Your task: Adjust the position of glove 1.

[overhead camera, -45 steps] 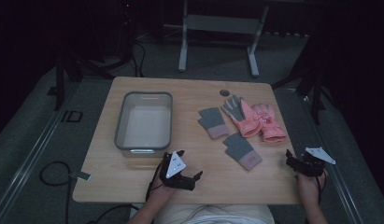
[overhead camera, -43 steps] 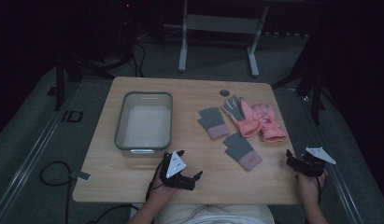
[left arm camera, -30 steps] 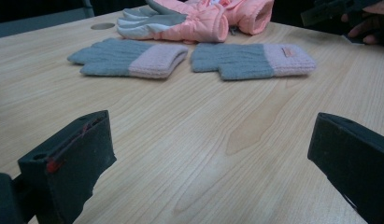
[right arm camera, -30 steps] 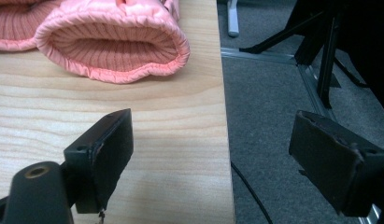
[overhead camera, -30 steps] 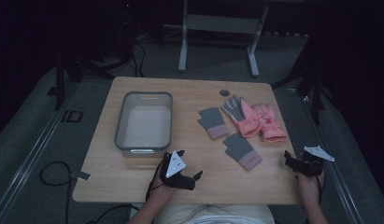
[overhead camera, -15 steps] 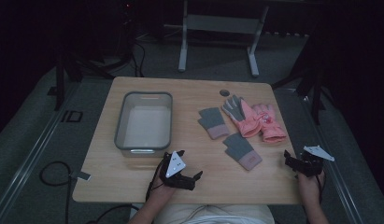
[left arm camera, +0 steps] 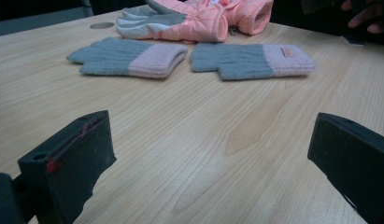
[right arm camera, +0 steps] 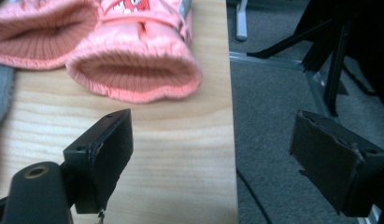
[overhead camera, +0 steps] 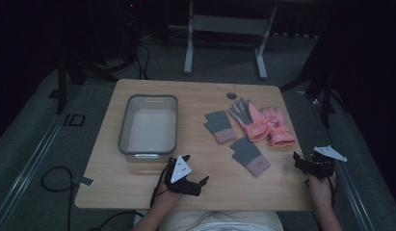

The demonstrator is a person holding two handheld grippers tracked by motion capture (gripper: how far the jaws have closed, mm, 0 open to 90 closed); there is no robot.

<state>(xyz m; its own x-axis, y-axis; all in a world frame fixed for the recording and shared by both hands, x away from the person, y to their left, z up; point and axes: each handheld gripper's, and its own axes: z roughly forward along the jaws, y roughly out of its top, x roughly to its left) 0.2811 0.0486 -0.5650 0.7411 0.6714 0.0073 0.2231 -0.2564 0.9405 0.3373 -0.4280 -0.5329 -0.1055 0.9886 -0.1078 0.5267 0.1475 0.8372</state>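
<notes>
A pair of pink padded gloves [overhead camera: 268,124] lies at the table's right, cuffs toward me. Two grey knit gloves with pink cuffs lie beside them, one [overhead camera: 219,126] farther and one [overhead camera: 250,155] nearer. My left gripper [overhead camera: 199,183] rests low on the table near the front edge, open, jaws aimed right toward the knit gloves [left arm camera: 129,58] [left arm camera: 252,60], with bare wood between the jaws [left arm camera: 213,149]. My right gripper [overhead camera: 298,161] hangs over the table's right edge, open and holding nothing [right arm camera: 213,154]. One pink cuff [right arm camera: 133,70] lies just ahead of it.
A clear bin with a grey rim [overhead camera: 123,126] stands left of centre with nothing visible inside. A round cable hole [overhead camera: 231,95] sits near the far edge. The table's right edge [right arm camera: 231,140] drops to grey carpet, with dark stand legs [right arm camera: 334,60] beyond.
My right gripper has edged slightly to the left, toward the table. The left gripper, gloves and bin have not moved.
</notes>
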